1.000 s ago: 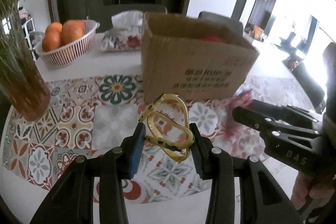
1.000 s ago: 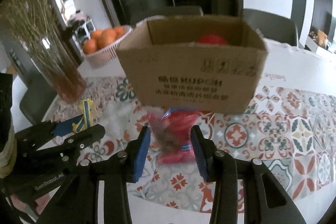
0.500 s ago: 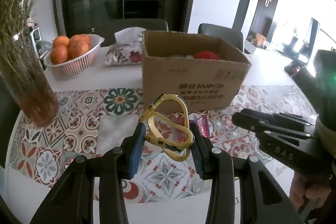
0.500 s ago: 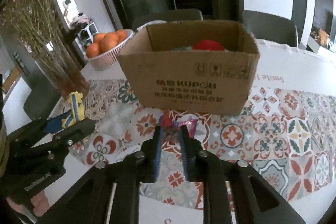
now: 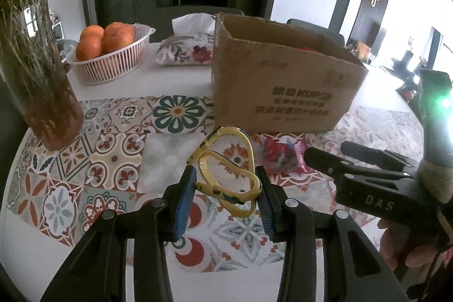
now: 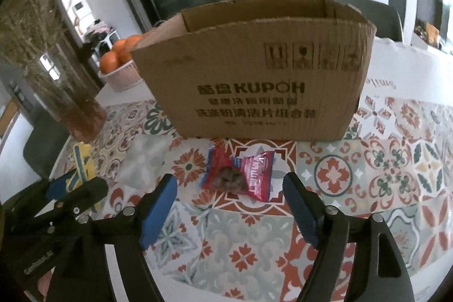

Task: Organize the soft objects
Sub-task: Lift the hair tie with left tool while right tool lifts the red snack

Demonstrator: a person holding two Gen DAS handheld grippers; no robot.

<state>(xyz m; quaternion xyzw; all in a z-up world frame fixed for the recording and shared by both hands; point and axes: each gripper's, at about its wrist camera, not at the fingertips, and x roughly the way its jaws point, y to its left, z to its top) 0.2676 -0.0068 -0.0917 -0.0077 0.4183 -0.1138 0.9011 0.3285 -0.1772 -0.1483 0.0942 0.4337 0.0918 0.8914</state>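
Seen from the right gripper (image 6: 229, 205): its two blue-padded jaws are opening, wide apart, nothing pressed between them. Just beyond them a red snack packet (image 6: 240, 177) lies flat on a patterned tablecloth (image 6: 382, 169), before an open cardboard box (image 6: 260, 81). At lower left the left gripper (image 6: 70, 188) holds a yellow band (image 6: 82, 163). Oranges (image 6: 119, 53) sit in a basket behind a vase of dried stems (image 6: 56, 75)
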